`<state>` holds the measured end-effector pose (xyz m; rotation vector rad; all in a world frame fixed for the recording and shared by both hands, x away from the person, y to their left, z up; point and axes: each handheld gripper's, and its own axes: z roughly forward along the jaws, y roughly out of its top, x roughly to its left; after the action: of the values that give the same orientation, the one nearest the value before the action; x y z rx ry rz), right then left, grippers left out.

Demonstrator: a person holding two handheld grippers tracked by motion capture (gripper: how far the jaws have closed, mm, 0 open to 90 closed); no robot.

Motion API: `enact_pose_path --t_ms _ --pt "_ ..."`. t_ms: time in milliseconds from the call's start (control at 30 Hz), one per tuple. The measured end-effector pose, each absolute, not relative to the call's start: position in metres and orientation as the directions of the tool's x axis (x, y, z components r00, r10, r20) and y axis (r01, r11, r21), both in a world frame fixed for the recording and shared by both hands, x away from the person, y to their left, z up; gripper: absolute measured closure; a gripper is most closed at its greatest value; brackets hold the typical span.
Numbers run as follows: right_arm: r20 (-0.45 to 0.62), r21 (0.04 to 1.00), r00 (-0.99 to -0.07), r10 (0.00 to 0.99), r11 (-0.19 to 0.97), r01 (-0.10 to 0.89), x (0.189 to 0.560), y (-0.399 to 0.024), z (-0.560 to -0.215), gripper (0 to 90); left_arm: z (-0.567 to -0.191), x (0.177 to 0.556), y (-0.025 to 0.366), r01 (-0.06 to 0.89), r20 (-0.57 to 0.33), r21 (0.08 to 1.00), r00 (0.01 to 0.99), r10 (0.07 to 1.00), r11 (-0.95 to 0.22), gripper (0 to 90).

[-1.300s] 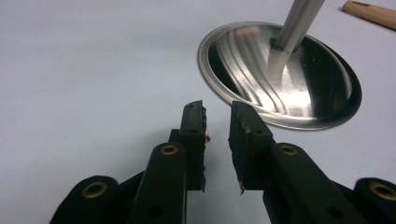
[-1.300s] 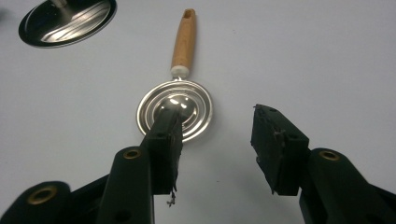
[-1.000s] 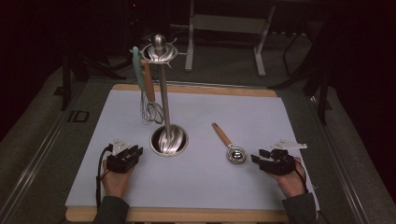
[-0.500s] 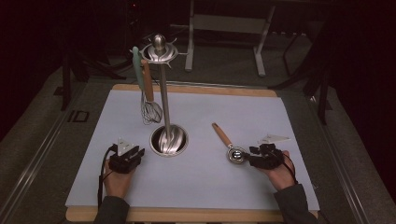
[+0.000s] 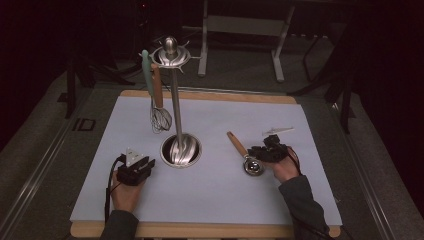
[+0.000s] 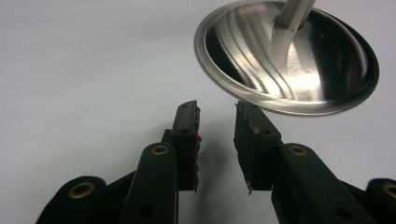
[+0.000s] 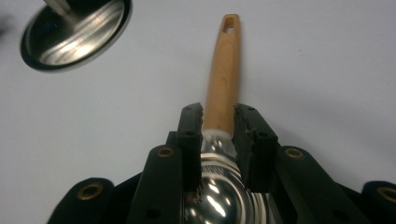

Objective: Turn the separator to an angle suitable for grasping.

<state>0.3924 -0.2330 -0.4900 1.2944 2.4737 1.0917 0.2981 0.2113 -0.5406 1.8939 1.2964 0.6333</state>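
Jaws of right hand-held gripper (image 7: 218, 140) have just closed around wooden-handled scoop (image 7: 223, 88).

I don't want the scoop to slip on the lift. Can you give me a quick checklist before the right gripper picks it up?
1. Right gripper jaws around the scoop where handle meets bowl; they have just been closing: ok.
2. Pads pressing firmly on it: cannot tell.
3. Scoop lying flat on the white mat: ok.
4. Left gripper open, holding nothing, apart from the stand's base: ok.
5. Whisk hanging on the stand, off the scoop's side: ok.
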Motion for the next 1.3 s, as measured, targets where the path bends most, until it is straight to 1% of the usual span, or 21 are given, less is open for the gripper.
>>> enact_pose_path --t_ms 233,467,600,767,1000,1167,1300 --pt "0.272 0.601 -0.591 0.759 0.345 0.721 0.412 -0.228 -0.500 73.7 -0.541 0.298 0.211 0.560 -0.004 0.799 0.371 0.929 -0.220 69.9" --pt "0.308 0.560 -0.574 0.759 0.344 0.754 0.422 -0.225 -0.507 73.6 -0.541 0.298 0.210 0.559 0.001 0.798 0.373 0.928 -0.225 69.9" --pt "0.320 0.527 -0.588 0.743 0.376 0.762 0.422 -0.216 -0.507 71.9 -0.540 0.297 0.210 0.558 0.005 0.798 0.373 0.928 -0.229 70.0" --pt "0.293 0.483 -0.607 0.739 0.433 0.761 0.425 -0.202 -0.510 70.3 -0.540 0.297 0.210 0.556 0.006 0.799 0.374 0.927 -0.230 70.0" --pt "0.273 0.424 -0.622 0.734 0.488 0.763 0.431 -0.190 -0.509 70.3 -0.540 0.297 0.209 0.556 0.006 0.798 0.375 0.927 -0.230 70.0" --pt "0.263 0.399 -0.621 0.738 0.502 0.767 0.434 -0.183 -0.508 70.3 -0.541 0.298 0.209 0.557 0.007 0.797 0.377 0.926 -0.233 70.0" --pt "0.226 0.367 -0.640 0.735 0.544 0.755 0.434 -0.175 -0.504 70.3 -0.540 0.298 0.209 0.557 0.007 0.797 0.378 0.926 -0.233 70.0"
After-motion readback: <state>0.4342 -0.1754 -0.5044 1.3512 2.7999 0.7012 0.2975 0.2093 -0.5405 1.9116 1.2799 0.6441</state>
